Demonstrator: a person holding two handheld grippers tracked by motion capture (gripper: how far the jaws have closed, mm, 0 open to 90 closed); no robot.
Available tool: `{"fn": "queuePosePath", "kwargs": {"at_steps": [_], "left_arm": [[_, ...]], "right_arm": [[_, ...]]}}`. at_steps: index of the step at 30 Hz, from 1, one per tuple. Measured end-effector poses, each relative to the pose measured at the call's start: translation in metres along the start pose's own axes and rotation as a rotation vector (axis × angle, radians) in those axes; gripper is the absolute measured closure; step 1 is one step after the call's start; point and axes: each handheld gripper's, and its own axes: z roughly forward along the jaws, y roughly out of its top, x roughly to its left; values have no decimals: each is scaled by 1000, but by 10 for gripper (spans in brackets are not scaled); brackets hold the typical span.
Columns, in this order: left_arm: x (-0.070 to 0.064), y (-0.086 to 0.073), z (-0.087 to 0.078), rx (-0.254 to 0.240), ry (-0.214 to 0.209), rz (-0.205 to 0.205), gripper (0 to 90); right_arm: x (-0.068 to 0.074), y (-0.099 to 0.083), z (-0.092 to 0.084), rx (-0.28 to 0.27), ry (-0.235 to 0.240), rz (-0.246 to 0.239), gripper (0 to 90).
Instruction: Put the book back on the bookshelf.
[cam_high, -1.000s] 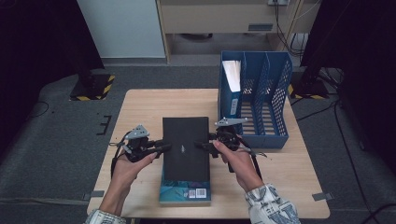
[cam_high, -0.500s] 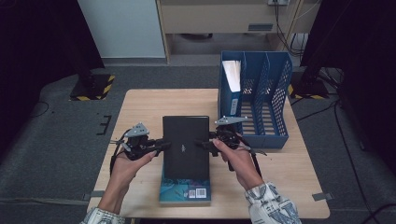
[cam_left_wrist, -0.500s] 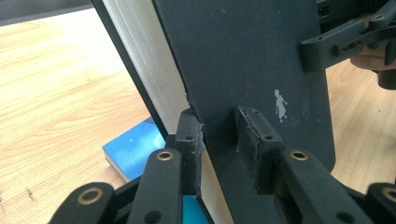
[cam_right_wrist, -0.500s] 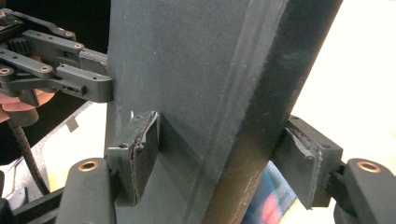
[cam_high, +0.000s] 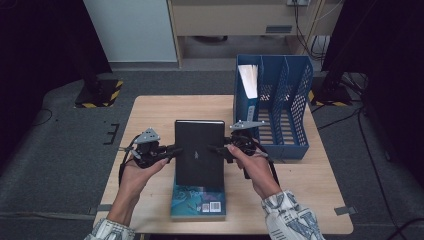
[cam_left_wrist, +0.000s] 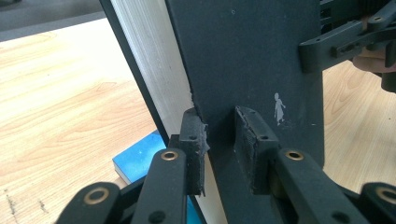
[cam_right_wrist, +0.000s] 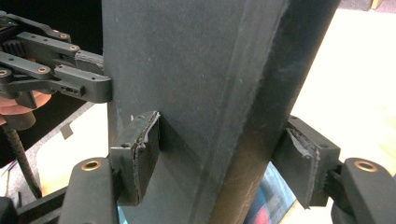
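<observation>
A black hardcover book (cam_high: 199, 150) is held between my two grippers, above a blue book (cam_high: 198, 202) that lies flat on the table. My left gripper (cam_high: 172, 150) comes in from the left; its jaws have just been closing on the book's front cover. In the left gripper view one pad (cam_left_wrist: 194, 140) sits behind the cover (cam_left_wrist: 243, 56), beside the white pages, and the other presses its face. My right gripper (cam_high: 215, 148) is shut across the spine side (cam_right_wrist: 187, 70), a pad (cam_right_wrist: 140, 154) on each face. The blue book (cam_right_wrist: 275, 196) shows below.
A blue mesh file rack (cam_high: 280, 110) stands at the table's back right, close behind my right hand, with white papers (cam_high: 248, 80) in its left slot. Bare wooden tabletop (cam_high: 150, 115) lies to the left and behind the books.
</observation>
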Motion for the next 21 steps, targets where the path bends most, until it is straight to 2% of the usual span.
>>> {"fn": "queuePosePath", "kwargs": {"at_steps": [6, 17, 21], "left_arm": [[5, 5, 2, 0, 23, 0, 731], [24, 21, 12, 15, 63, 15, 733], [30, 25, 16, 15, 58, 2, 732]], "right_arm": [[-2, 6, 4, -6, -11, -9, 346], [-13, 25, 19, -2, -32, -19, 345], [-18, 29, 22, 1, -35, -16, 345]]}}
